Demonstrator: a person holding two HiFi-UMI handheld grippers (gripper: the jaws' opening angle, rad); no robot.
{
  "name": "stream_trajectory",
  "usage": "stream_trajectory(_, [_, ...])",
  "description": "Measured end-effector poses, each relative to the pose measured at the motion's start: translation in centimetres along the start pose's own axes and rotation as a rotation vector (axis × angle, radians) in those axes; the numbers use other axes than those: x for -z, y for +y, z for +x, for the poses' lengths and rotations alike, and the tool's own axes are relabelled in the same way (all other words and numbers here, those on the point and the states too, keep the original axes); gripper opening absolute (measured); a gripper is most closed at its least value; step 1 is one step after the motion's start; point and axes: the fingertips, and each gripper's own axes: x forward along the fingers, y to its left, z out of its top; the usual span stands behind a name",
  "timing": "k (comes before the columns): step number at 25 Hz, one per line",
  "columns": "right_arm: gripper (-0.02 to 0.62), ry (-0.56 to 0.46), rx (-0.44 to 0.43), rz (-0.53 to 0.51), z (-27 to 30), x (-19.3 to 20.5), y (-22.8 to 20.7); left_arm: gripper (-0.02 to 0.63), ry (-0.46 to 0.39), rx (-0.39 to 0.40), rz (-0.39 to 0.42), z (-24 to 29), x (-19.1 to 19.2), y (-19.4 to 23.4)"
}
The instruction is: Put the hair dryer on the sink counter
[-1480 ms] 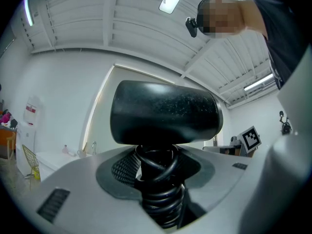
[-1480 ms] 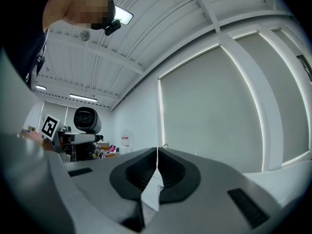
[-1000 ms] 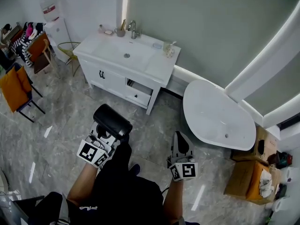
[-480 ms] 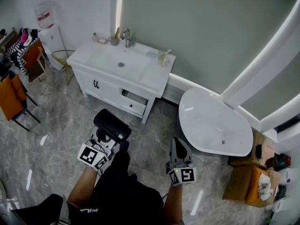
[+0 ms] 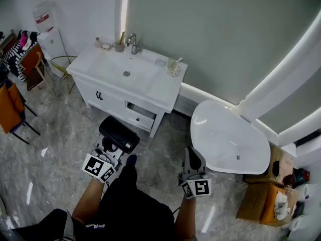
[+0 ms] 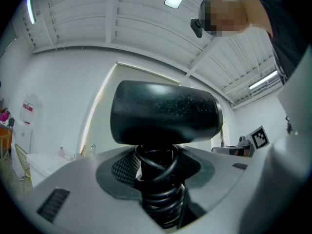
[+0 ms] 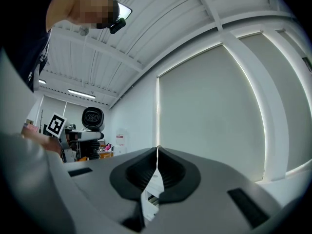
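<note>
My left gripper (image 5: 112, 145) pinches the hair dryer (image 5: 119, 134) by its handle, which is wrapped in glossy coiled cord. Its matte black barrel sits above the jaws. My right gripper (image 5: 192, 154) is pressed together, empty. The smooth white sink counter (image 5: 153, 87) is well apart, ahead.
</note>
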Motion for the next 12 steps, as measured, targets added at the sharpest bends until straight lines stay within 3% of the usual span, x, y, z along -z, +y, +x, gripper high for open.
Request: stream_trajectory(12, [0.031, 0.014, 0.008, -0.026, 11.8, -1.0, -4.2, 0.218, -0.005, 0.011, -0.019, 9.6, -0.3, 7.9])
